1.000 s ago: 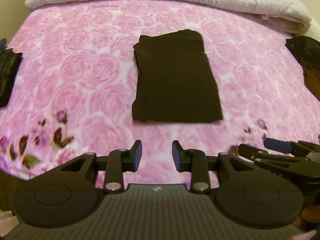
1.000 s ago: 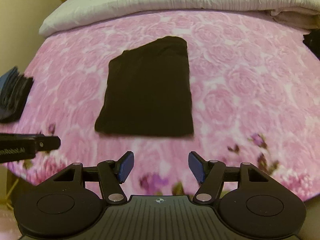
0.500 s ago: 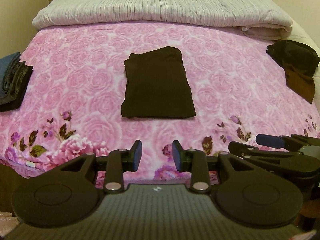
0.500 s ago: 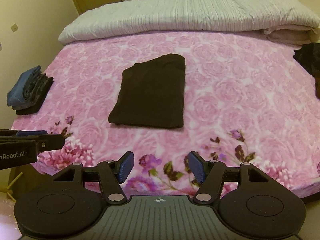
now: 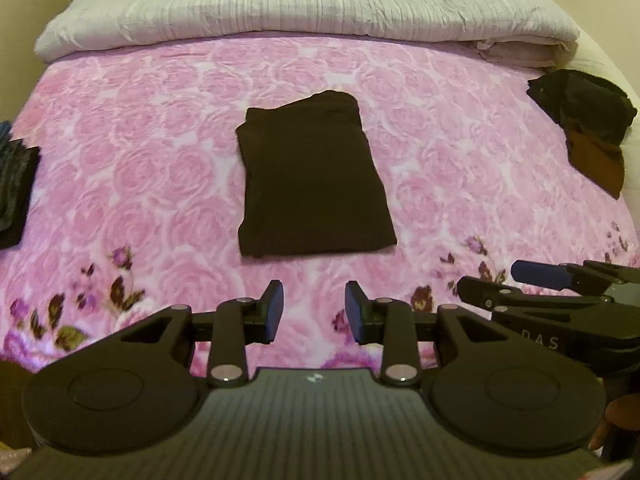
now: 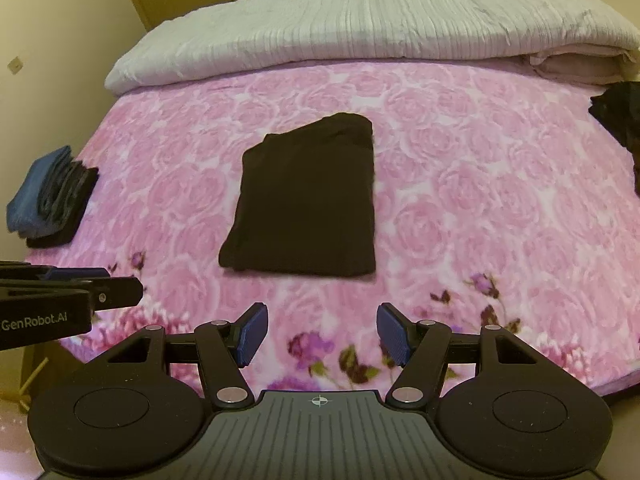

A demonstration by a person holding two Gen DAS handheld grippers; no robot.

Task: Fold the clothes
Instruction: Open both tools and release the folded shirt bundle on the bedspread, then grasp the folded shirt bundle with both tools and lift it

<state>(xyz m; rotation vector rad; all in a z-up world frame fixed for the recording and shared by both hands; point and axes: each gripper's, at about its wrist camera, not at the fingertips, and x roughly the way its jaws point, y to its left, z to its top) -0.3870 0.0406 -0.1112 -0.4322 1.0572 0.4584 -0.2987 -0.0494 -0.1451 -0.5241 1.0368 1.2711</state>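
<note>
A dark brown garment [image 5: 312, 180] lies folded into a flat rectangle in the middle of the pink rose bedspread [image 5: 140, 168]; it also shows in the right wrist view [image 6: 308, 200]. My left gripper [image 5: 314, 312] is open and empty, held over the near edge of the bed, short of the garment. My right gripper [image 6: 318, 334] is open and empty, also short of the garment. Each gripper shows at the side of the other's view: the right one [image 5: 536, 276] and the left one [image 6: 120, 292].
A stack of folded blue and dark clothes [image 6: 48, 200] sits at the bed's left edge. A crumpled pile of black and brown clothes [image 5: 588, 120] lies at the right edge. A folded white quilt [image 6: 360, 28] runs across the far end. A cream wall and wooden door stand beyond.
Both grippers pulled back and up from the folded garment, then came a little closer again. The garment has not moved. Both stayed open.
</note>
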